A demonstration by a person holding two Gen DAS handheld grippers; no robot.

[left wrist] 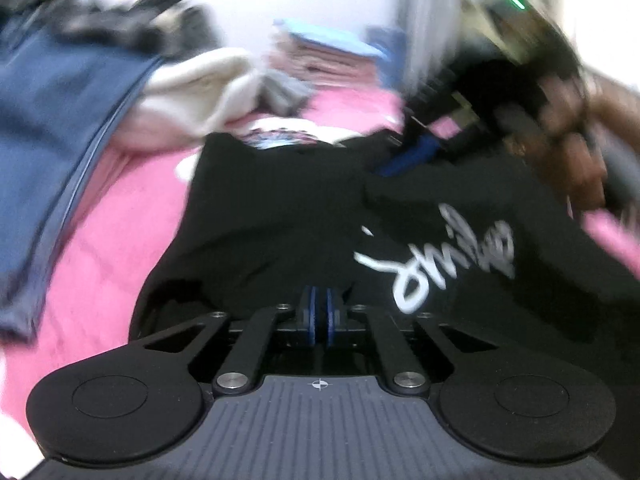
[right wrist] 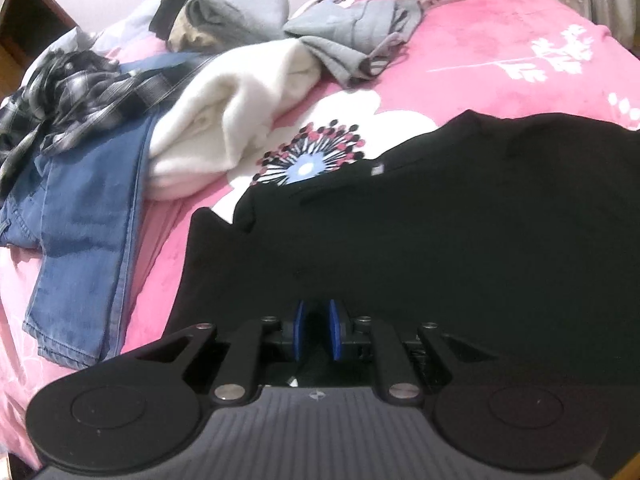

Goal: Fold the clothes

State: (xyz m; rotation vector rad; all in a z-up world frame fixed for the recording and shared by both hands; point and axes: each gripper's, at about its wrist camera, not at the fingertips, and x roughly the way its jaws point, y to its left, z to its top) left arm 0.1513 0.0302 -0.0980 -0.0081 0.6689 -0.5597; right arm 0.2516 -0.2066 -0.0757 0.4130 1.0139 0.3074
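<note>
Black garment (right wrist: 440,220): dark, partly folded, lying on the pink floral bedspread (right wrist: 500,52) directly ahead of both claws; a white cursive print (left wrist: 432,256) shows on a turned-over panel ahead and right of the left gripper (left wrist: 320,312).

Left gripper: blue pads closed together, black cloth bunched right at the tips; whether any is pinched cannot be told. View blurred.

Right gripper (right wrist: 318,330): blue pads standing a narrow gap apart, black fabric lying at and between the tips; firm pressure on it cannot be confirmed.

Ahead and left of the right gripper: blue jeans (right wrist: 80,208), cream garment (right wrist: 240,112), plaid shirt (right wrist: 68,88), grey clothing (right wrist: 352,36).
</note>
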